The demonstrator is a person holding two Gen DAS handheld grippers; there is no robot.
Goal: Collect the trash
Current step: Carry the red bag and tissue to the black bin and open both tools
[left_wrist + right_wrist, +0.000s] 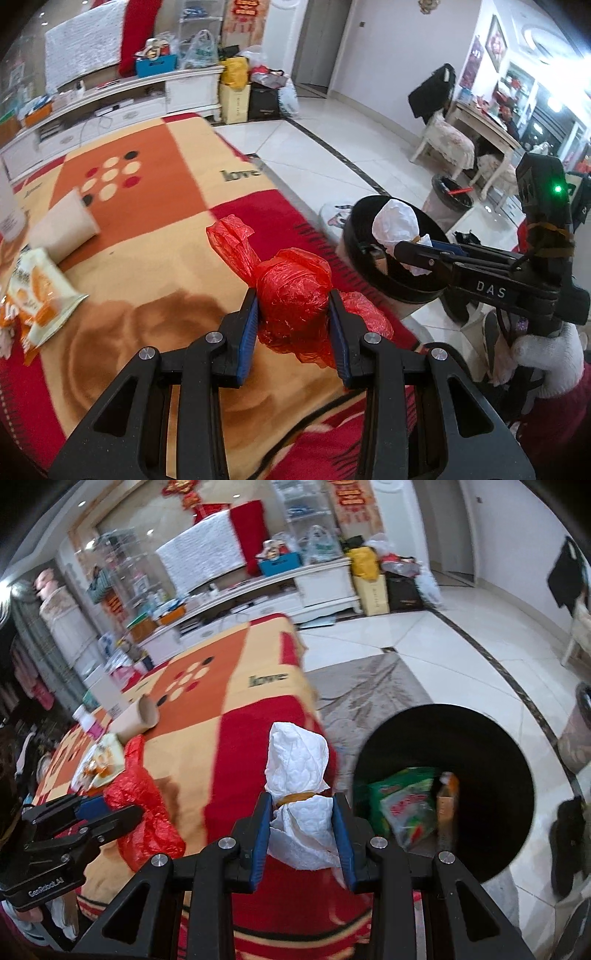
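My left gripper [293,321] is shut on a crumpled red plastic bag [291,291], held above the patterned blanket [147,258]; the same red plastic bag [144,812] shows at the left of the right wrist view. My right gripper [303,830] is shut on a wad of white tissue [299,794] bound with a tan band. In the left wrist view that right gripper [417,254] holds the white tissue [395,221] over the rim of a black bin [391,284]. The black bin [491,738] stands on the floor beside the blanket's edge, with green packaging [402,801] inside.
On the blanket lie a tipped paper cup [62,225], an orange snack packet [40,291] and a white bottle [9,206]. A second lined bin [448,199] stands on the tiled floor near a chair [443,136]. A white TV cabinet [122,99] runs behind.
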